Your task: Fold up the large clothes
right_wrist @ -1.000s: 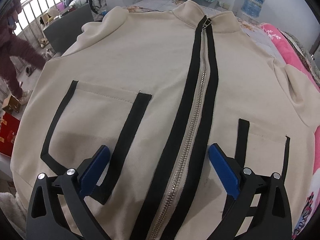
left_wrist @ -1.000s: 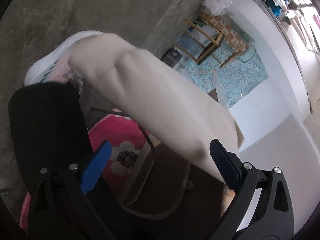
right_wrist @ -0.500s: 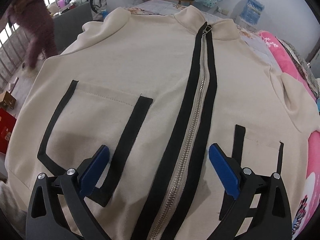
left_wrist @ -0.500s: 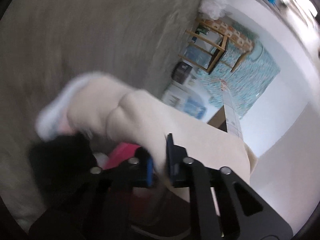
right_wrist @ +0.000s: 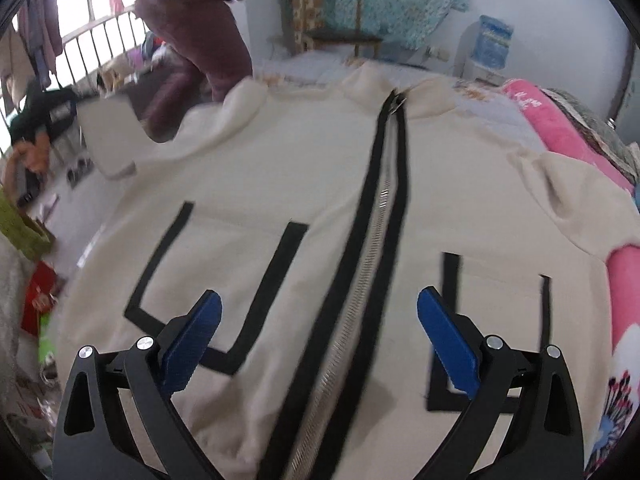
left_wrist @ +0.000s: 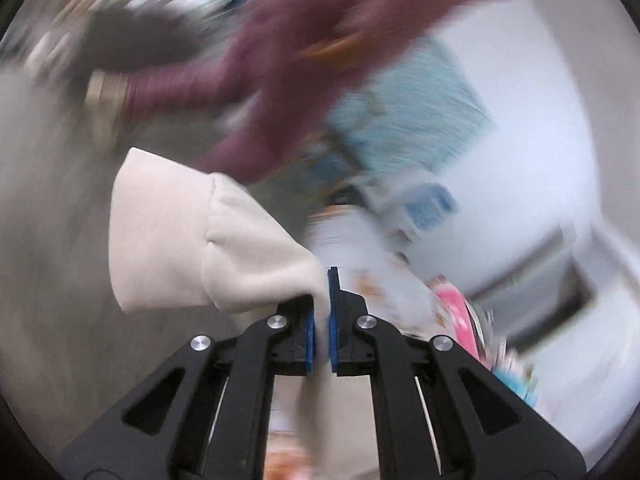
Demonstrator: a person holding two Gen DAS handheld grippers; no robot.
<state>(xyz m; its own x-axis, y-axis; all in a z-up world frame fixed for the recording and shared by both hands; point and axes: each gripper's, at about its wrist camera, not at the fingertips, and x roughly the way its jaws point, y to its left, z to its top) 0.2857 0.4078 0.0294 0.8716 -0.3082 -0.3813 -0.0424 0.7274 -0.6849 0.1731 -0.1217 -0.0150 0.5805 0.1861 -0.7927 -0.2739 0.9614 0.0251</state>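
Observation:
A cream zip-up jacket (right_wrist: pixel 304 184) with black zipper trim and black-edged pockets lies front-up and spread flat on the bed. My right gripper (right_wrist: pixel 318 332) is open and empty, hovering over the lower part of the zipper. My left gripper (left_wrist: pixel 321 312) is shut on the jacket's cream sleeve (left_wrist: pixel 208 236) near its cuff and holds it up in the air. The left wrist view is heavily blurred by motion.
A person in maroon clothes (right_wrist: pixel 192 40) stands at the bed's far left, also shown blurred in the left wrist view (left_wrist: pixel 304 60). A pink blanket (right_wrist: pixel 560 128) lies along the bed's right side. A wooden chair (right_wrist: pixel 332 20) stands against the back wall.
My left gripper closed on the sleeve and swung it upward and around. My right gripper stayed open over the jacket and drew back slightly. The maroon-clothed person moved closer to the bed.

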